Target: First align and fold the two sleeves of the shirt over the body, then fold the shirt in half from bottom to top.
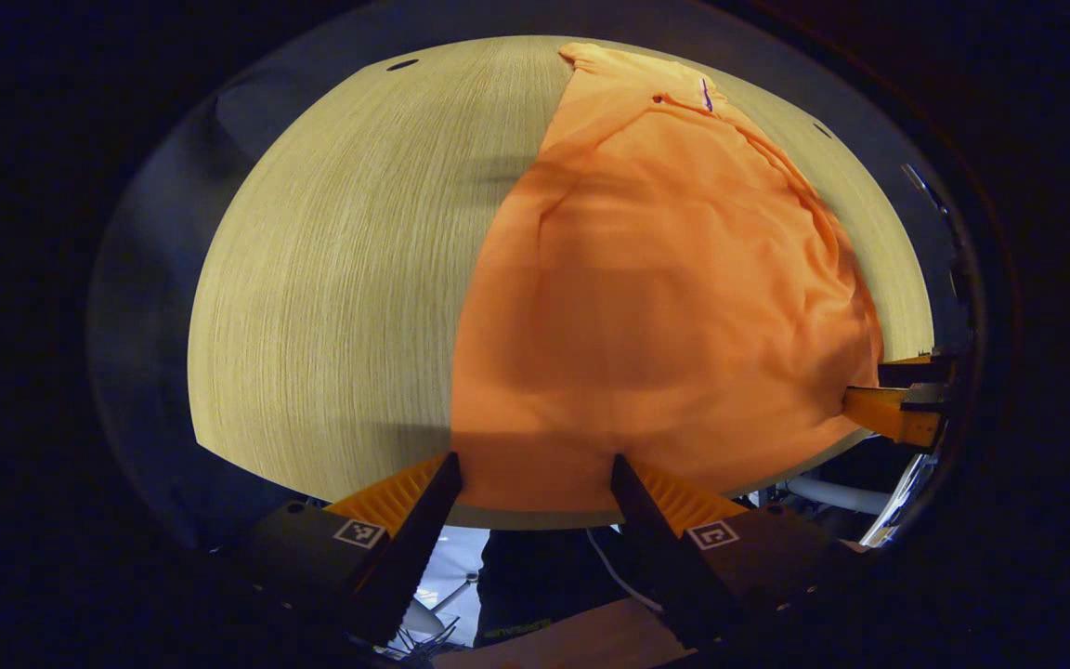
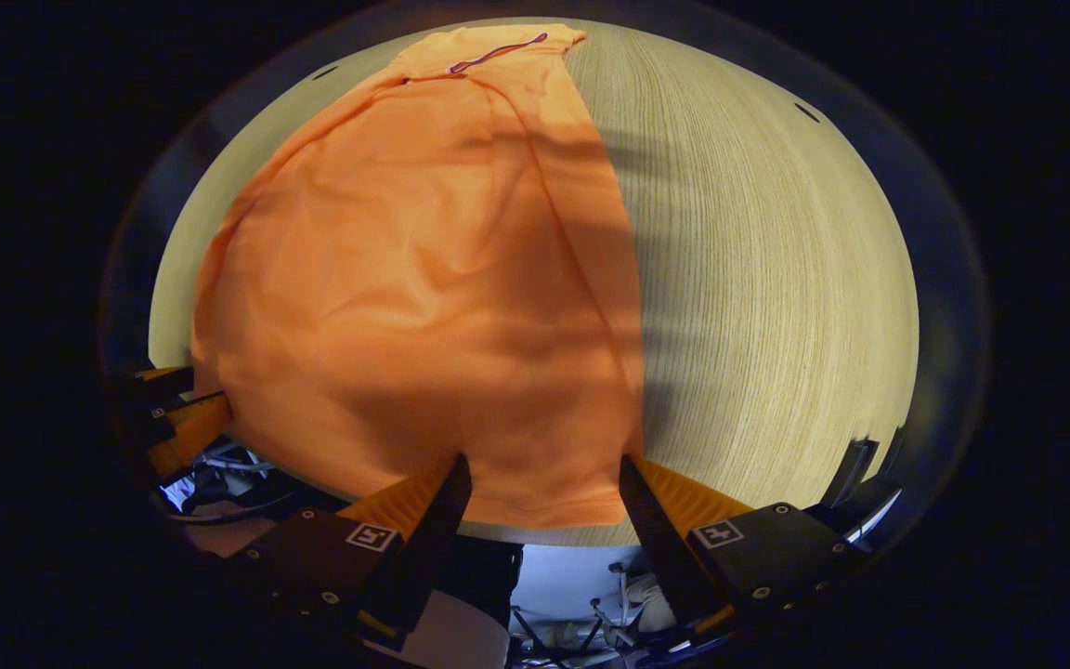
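so the orange shirt (image 1: pixel 665 307) lay flat on the wooden table (image 1: pixel 340 279), collar at the far end, hem at the near table edge, and it looked already narrowed, sleeves seemingly folded over the body, tho i couldn't confirm that from the cloth alone. left gripper (image 1: pixel 535 474) sat at the hem w/ fingers spread wide, nothing pinched, cloth just btwn and ahead of them. right gripper (image 2: pixel 544 474) was likewise splayed at the hem near the other corner, gripping nothing. my read: the step in hand was the bottom-to-top fold. to do it well, each gripper should pinch its own hem corner, taking all layers, then lift both evenly and carry fwd toward the collar (image 2: pixel 498 51) so hem edges land square on the shoulders; uneven lift would skew the fold. edges: hem ran right along the near table edge, so a low approach could snag the lip. bare wood lay to the outside of each gripper, plenty of room; far end past the collar looked tight.
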Demonstrator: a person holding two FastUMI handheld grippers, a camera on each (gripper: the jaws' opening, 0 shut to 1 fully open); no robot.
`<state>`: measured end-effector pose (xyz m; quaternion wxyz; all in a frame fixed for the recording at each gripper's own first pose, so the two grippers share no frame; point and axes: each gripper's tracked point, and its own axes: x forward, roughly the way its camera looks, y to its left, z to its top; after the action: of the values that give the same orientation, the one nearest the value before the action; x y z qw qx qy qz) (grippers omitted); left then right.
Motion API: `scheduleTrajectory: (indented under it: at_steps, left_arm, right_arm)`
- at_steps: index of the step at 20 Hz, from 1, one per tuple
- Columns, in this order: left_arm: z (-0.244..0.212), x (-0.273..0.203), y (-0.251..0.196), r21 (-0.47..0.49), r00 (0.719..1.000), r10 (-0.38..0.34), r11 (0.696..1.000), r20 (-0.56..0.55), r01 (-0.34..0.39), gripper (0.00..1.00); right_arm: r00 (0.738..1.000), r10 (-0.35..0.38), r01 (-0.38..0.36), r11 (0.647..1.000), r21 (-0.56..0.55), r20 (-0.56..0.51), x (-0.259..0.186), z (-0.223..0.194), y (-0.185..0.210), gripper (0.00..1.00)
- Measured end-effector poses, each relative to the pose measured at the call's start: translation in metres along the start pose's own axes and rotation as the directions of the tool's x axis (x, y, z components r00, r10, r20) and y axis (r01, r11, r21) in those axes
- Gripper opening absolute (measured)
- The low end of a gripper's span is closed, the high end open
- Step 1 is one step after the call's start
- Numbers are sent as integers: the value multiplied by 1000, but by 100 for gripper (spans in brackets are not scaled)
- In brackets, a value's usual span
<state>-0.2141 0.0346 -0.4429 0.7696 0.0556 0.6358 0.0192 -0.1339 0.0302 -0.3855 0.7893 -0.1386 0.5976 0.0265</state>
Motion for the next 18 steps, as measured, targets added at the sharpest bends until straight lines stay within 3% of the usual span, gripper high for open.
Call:
scheduleTrajectory:
  at_steps: [2,4,5,6,7,8,9,10,13,18]
  left_arm:
    - [1,0,-1,0,1000,1,1000,6,-1,100]
    - [4,0,-5,16,1000,-6,1000,6,6,98]
    - [4,0,-9,30,1000,-10,999,16,10,94]
    - [4,1,-13,43,999,-16,999,32,15,77]
    - [6,0,-18,51,999,-24,998,47,22,59]
    - [9,1,-22,45,997,-45,998,65,42,40]
    - [9,0,-22,15,996,-55,998,75,54,22]
    - [11,0,-21,-12,994,-69,997,87,71,4]
    - [12,1,-20,-80,990,-104,991,96,112,1]
    - [19,-12,-16,-3,990,-80,997,113,81,1]
  right_arm:
    - [1000,0,0,1000,2,19,-1,0,1,99]
    - [999,-9,8,1000,21,51,0,0,5,92]
    - [998,-15,14,1000,14,65,-1,0,7,70]
    - [997,-20,20,1000,2,74,0,0,8,65]
    - [996,-33,33,999,-6,86,-1,1,8,48]
    - [994,-48,48,999,2,102,-1,0,8,38]
    - [993,-42,41,999,6,114,-1,-1,10,14]
    - [992,-21,21,1000,7,121,-1,-2,14,8]
    - [989,84,-95,992,84,123,-14,-4,27,4]
    - [981,139,-157,979,128,138,-15,-1,30,0]
